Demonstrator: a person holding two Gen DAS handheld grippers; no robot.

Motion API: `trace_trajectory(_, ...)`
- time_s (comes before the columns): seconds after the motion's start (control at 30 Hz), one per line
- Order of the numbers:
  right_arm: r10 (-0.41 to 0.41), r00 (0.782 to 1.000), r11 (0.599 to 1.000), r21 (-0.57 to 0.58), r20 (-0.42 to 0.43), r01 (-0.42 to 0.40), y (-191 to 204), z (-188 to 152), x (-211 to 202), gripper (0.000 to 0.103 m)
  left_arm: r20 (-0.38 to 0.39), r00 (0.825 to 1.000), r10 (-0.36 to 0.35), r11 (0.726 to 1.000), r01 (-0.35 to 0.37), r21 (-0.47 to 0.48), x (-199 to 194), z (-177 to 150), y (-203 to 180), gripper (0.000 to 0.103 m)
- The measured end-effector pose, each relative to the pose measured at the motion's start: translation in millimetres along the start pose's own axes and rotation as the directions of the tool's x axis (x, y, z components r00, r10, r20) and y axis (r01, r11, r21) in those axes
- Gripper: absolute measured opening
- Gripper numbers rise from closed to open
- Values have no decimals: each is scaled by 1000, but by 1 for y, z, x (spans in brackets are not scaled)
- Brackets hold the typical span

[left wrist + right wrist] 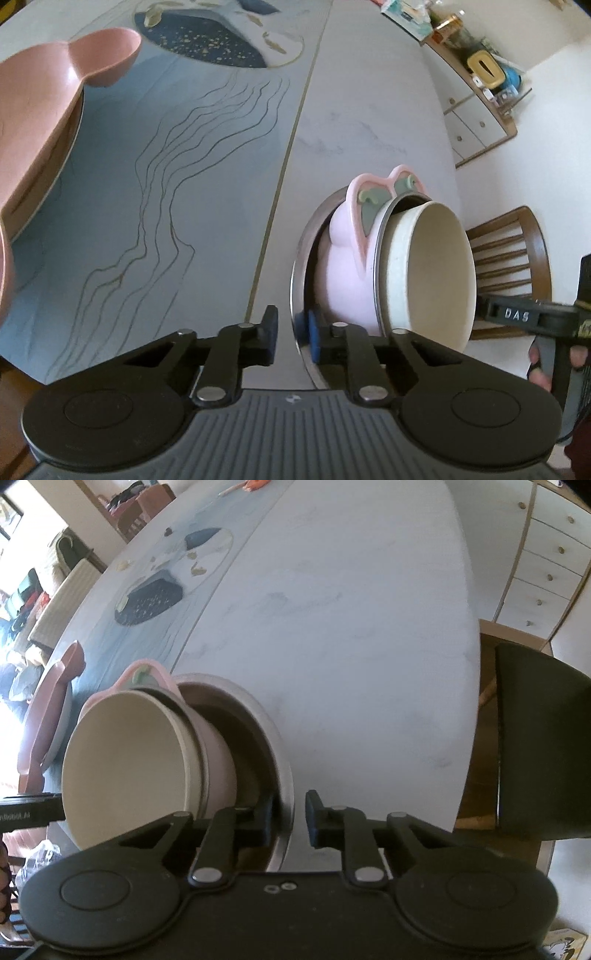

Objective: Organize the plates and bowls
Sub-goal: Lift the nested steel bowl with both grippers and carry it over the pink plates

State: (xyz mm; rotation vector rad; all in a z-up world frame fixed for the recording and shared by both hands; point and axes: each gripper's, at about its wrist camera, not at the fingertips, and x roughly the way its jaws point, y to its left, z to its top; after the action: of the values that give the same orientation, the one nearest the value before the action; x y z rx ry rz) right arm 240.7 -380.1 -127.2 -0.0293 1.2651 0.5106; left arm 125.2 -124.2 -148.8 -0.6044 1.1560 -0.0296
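Note:
A nested stack stands near the table's edge. It is a steel bowl (301, 258) (284, 775) holding a pale pink bowl with ear-shaped handles (343, 266) (218, 760), with a cream bowl (439, 269) (125, 760) on top. My left gripper (293, 334) is shut on the steel bowl's rim on one side, one pad inside and one outside. My right gripper (290, 814) is shut on the same rim on the opposite side. A pink ear-shaped plate (37, 129) (48, 716) sits on the table beyond the stack.
The table (369, 110) (351, 609) is pale marble with a blue jellyfish pattern. A wooden slatted chair (513, 254) and a dark chair (539, 746) stand at its edge. White drawers (546, 554) and a cluttered sideboard (476, 122) line the wall.

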Motion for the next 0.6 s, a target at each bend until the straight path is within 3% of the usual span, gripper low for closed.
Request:
trace_trajectory(0.1,9,1000,1000,-2,-10,-9,1,-1,0,12,2,1000,6,1000,-6,-4,2,-1,-4,9)
trace_trajectory(0.37,-5,1000,1000,17,-9,5,4,-1,-1,11,22,997,76,997,-77,30,2,-3,-15,8)
trace_trajectory(0.6,-2,1000,1000,23,-1,2,9,1,-7,10,40,995,96,995,-97,11,-2,0,-16,9)
